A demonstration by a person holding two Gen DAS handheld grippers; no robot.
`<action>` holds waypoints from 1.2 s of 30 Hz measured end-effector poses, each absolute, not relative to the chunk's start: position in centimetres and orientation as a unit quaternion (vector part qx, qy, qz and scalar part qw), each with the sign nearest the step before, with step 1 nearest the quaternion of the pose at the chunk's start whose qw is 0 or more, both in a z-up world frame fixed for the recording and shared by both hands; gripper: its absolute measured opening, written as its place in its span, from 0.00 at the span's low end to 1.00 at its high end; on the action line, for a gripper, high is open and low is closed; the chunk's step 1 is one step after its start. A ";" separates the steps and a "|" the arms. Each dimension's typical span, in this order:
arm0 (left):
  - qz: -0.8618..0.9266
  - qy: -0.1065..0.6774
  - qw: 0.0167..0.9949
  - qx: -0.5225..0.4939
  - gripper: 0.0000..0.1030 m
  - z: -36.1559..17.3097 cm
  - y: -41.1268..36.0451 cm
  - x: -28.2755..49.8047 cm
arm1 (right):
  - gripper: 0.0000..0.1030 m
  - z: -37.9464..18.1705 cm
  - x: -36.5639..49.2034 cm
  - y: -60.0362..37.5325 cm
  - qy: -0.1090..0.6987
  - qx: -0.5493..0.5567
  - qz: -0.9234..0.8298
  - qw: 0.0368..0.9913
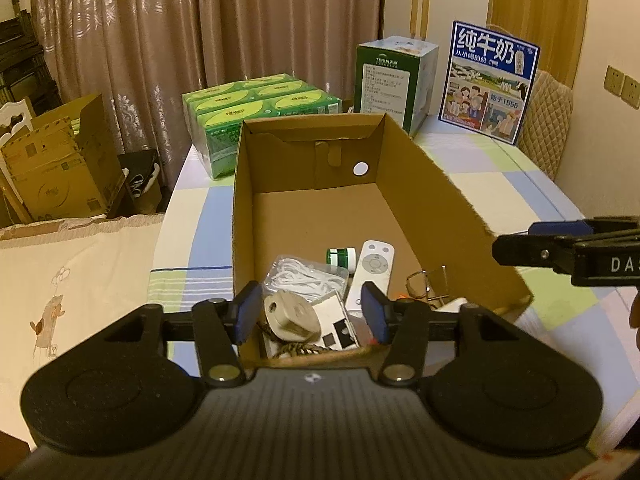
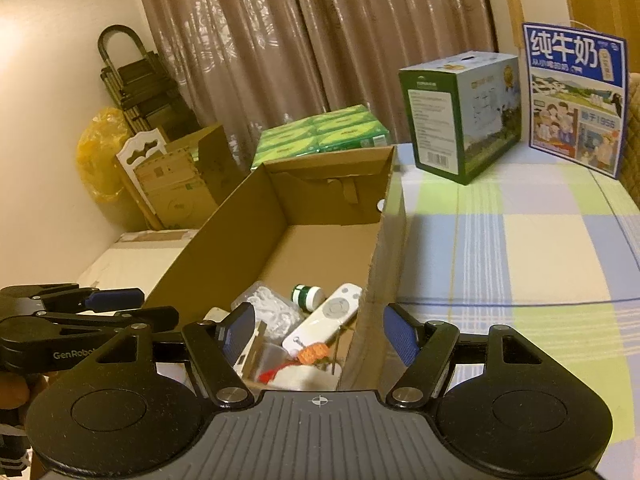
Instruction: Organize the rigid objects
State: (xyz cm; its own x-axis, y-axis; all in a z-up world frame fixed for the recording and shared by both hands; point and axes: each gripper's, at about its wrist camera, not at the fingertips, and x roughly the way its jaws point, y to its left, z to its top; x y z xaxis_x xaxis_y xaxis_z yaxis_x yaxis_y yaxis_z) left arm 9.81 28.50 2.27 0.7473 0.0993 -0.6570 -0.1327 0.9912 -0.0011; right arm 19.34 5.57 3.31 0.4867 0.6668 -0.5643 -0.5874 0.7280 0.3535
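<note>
Small rigid things lie heaped at the near end of my open cardboard box: a white remote, a green-and-white jar beside it, a clear bag of white floss picks, a beige plug, a pair of glasses. The far half of the box floor is bare. My left gripper hangs over the near edge, its blue pads spread with nothing pinched between them. My right gripper straddles the box's right wall, jaws likewise apart and empty. The box sits on a table covered in a blue, green and white checked cloth. Beyond it stand a pack of green tissue boxes, a green-and-white carton and a blue milk carton. Brownish curtains hang behind.
</note>
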 end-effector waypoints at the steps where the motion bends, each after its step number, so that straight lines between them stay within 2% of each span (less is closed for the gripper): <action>1: 0.063 0.349 0.935 -0.026 0.51 2.4 28.3 9.5 | 0.66 3.5 19.0 5.3 0.353 0.056 0.363 0.861; 3: 0.063 0.347 0.935 -0.027 0.53 2.8 27.9 8.8 | 0.66 3.9 18.2 4.7 0.354 0.056 0.360 0.861; 5: 0.064 0.343 0.937 -0.028 0.60 3.3 27.4 8.1 | 0.67 4.2 17.4 4.1 0.356 0.057 0.357 0.862; 7: 0.066 0.339 0.938 -0.033 0.60 3.7 27.0 7.3 | 0.67 4.5 16.5 3.7 0.357 0.054 0.354 0.863; 14: 0.070 0.325 0.942 -0.047 0.76 4.9 25.5 4.3 | 0.68 5.5 13.4 2.0 0.348 0.033 0.338 0.874; 15: 0.070 0.323 0.942 -0.049 0.77 5.0 25.3 4.0 | 0.69 5.5 13.1 1.8 0.349 0.031 0.336 0.874; 17: 0.071 0.316 0.944 -0.055 0.86 5.2 25.0 3.3 | 0.70 5.6 12.3 1.5 0.349 0.024 0.334 0.875; 23: 0.076 0.307 0.947 -0.055 0.98 5.8 23.8 1.3 | 0.82 6.0 10.1 0.4 0.342 0.019 0.329 0.880; 36: 0.081 0.313 0.943 -0.082 0.99 5.8 21.7 -2.3 | 0.86 6.3 7.6 -1.6 0.348 0.016 0.306 0.886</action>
State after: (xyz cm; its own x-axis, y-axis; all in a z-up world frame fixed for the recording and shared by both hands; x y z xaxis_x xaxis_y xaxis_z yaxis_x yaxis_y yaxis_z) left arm -2.30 21.67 5.81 0.7907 0.1007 -0.6039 -0.2038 0.9734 -0.1046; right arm 7.55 -1.55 6.27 0.5716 0.5529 -0.6063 -0.5304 0.8127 0.2411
